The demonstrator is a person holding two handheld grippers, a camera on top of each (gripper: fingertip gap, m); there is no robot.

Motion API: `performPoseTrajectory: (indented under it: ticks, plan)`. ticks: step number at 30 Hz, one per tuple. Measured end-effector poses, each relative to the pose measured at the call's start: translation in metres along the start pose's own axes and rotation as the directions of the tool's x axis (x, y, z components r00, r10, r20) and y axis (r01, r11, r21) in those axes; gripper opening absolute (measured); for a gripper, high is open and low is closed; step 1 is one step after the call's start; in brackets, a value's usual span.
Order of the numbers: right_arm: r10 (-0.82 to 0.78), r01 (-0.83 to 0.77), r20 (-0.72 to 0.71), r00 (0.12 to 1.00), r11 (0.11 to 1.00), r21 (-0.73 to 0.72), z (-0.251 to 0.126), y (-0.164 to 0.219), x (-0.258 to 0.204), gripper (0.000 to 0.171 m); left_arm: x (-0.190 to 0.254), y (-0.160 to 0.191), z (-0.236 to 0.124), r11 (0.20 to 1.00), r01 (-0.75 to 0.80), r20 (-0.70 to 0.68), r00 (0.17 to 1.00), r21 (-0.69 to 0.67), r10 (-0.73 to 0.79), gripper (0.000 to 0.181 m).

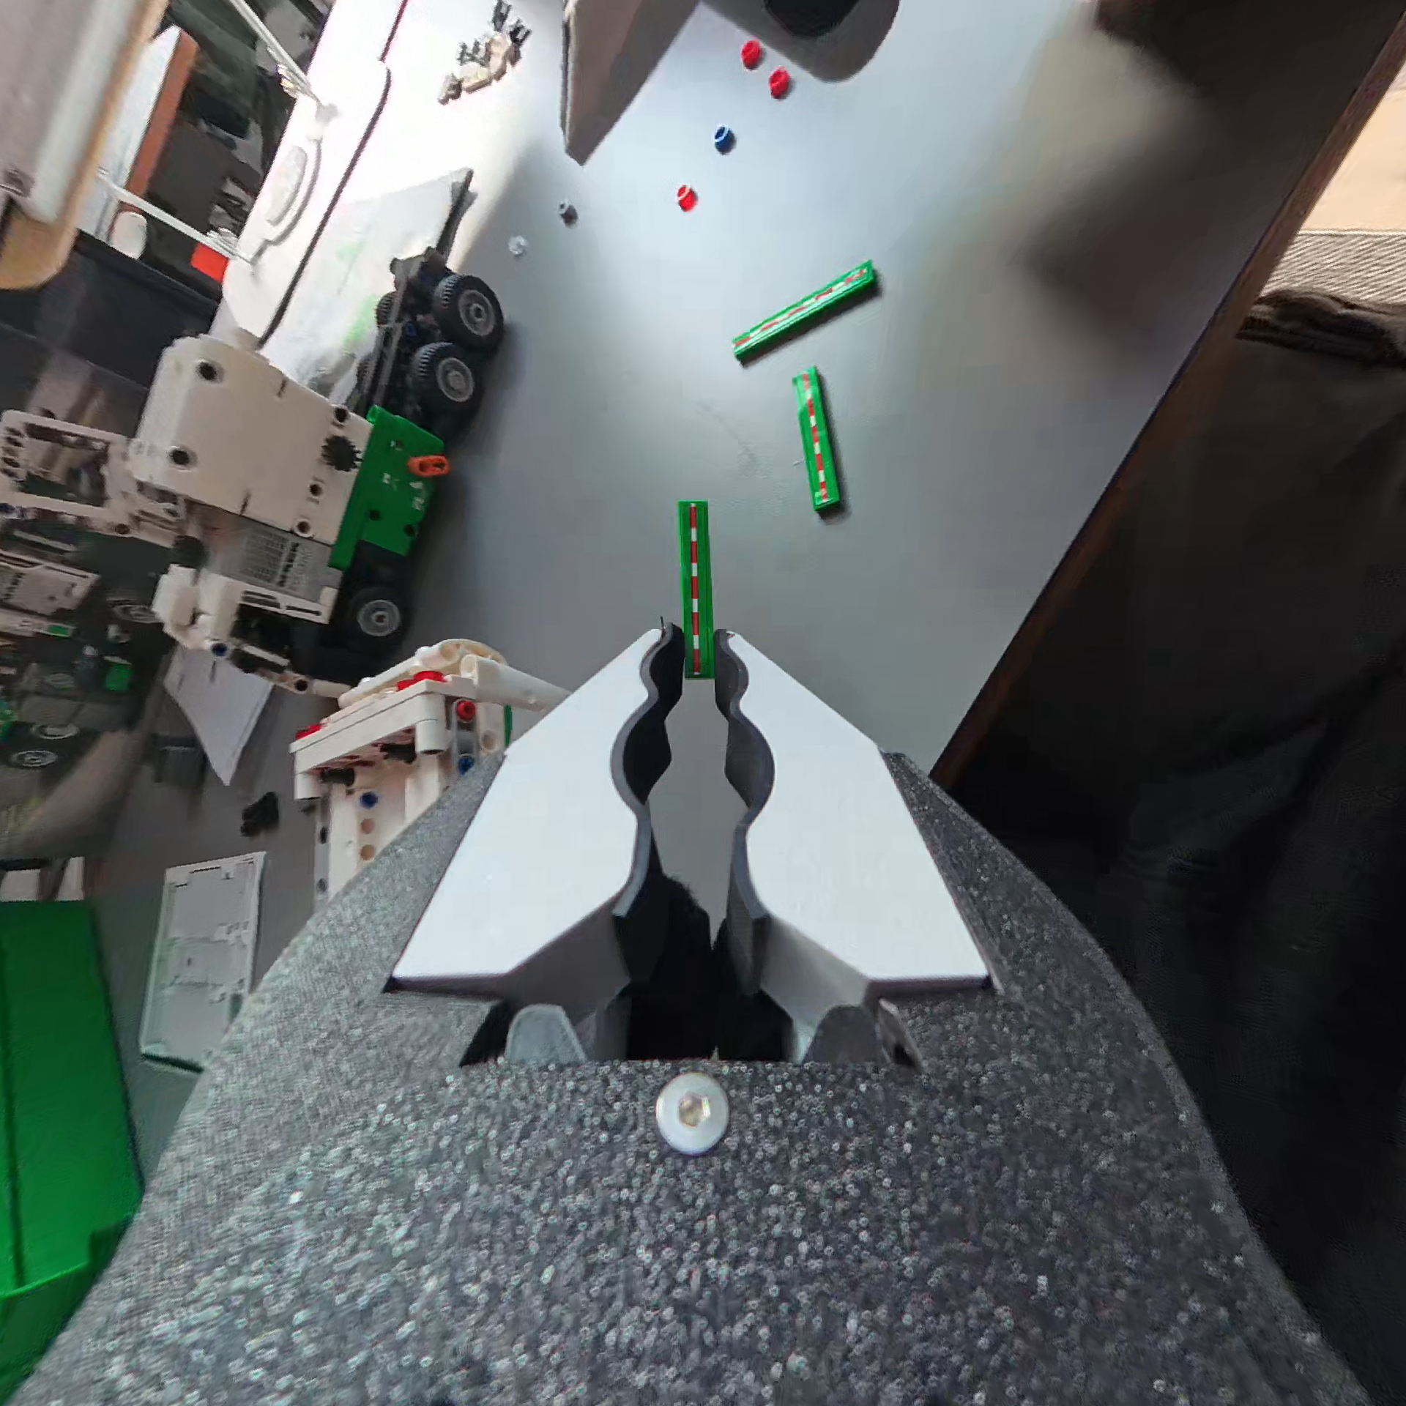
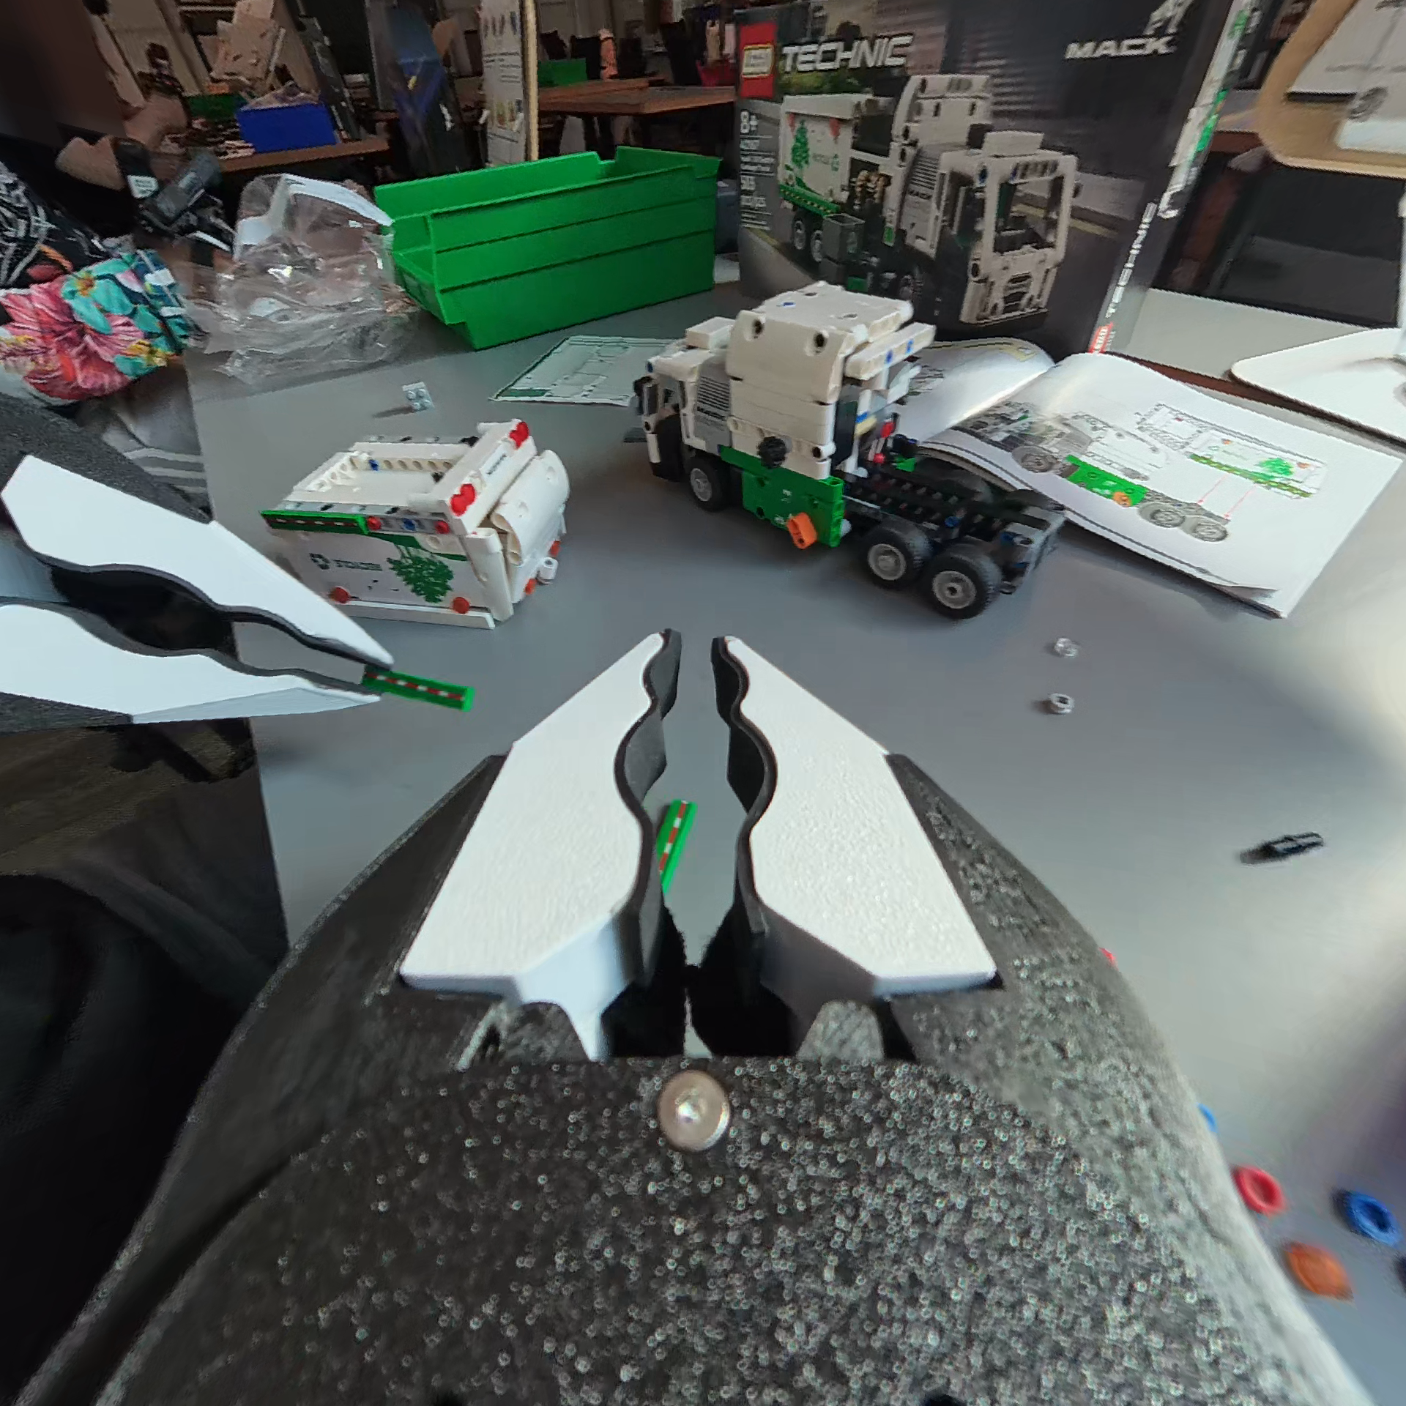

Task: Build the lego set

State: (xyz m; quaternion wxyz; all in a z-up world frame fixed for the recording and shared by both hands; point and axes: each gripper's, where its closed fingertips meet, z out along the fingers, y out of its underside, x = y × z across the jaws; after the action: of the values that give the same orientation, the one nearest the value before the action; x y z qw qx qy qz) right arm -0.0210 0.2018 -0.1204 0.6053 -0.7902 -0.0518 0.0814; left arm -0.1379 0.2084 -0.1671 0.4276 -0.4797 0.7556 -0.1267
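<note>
My left gripper (image 1: 696,643) is shut on the near end of a green strip with a red-and-white stripe (image 1: 695,578). The strip points straight out ahead. In the right wrist view this gripper (image 2: 364,679) comes in from the left, holding the strip (image 2: 422,689) low over the grey table. My right gripper (image 2: 696,647) is empty, its jaws a narrow gap apart. A second green strip (image 2: 675,841) lies on the table beneath it. The partly built truck (image 2: 799,464) and a white body section (image 2: 426,525) stand beyond.
Two more green strips (image 1: 805,310) (image 1: 816,437) lie ahead of the left gripper, with small red and blue rings (image 1: 723,138) further on. An open manual (image 2: 1141,456), the set's box (image 2: 951,152), green bins (image 2: 555,228) and plastic bags (image 2: 304,251) line the back. The table edge (image 1: 1141,456) runs on the right. The grippers' ends are close to 12 centimeters from one another.
</note>
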Motion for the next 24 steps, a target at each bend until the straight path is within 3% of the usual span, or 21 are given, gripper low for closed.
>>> performPoseTrajectory:
  ticks: [3,7,16,21,24]
  plan:
    - [0.023,-0.014,0.149,0.989,0.998,-0.066,0.019,0.005,-0.039,0.015,-0.017,0.003,-0.010,0.994,-0.114,0.146,0.983,-0.003,0.113,0.006]
    - [-0.045,0.092,0.274,0.961,0.982,-0.164,0.044,0.019,-0.085,0.016,-0.038,0.009,-0.023,0.972,-0.235,0.295,0.927,-0.028,0.232,0.006]
    - [-0.268,0.333,0.299,0.916,0.923,-0.192,0.065,0.007,-0.097,0.022,-0.046,0.030,-0.031,0.936,-0.330,0.327,0.877,-0.123,0.352,0.006]
    - [-0.140,0.249,0.416,0.898,0.943,-0.222,0.070,0.016,-0.109,0.024,-0.048,0.029,-0.032,0.933,-0.340,0.353,0.864,-0.121,0.360,0.007]
    - [-0.078,0.223,0.562,0.823,0.955,-0.195,0.060,0.015,-0.118,0.022,-0.046,0.027,-0.034,0.932,-0.348,0.362,0.860,-0.099,0.359,0.006]
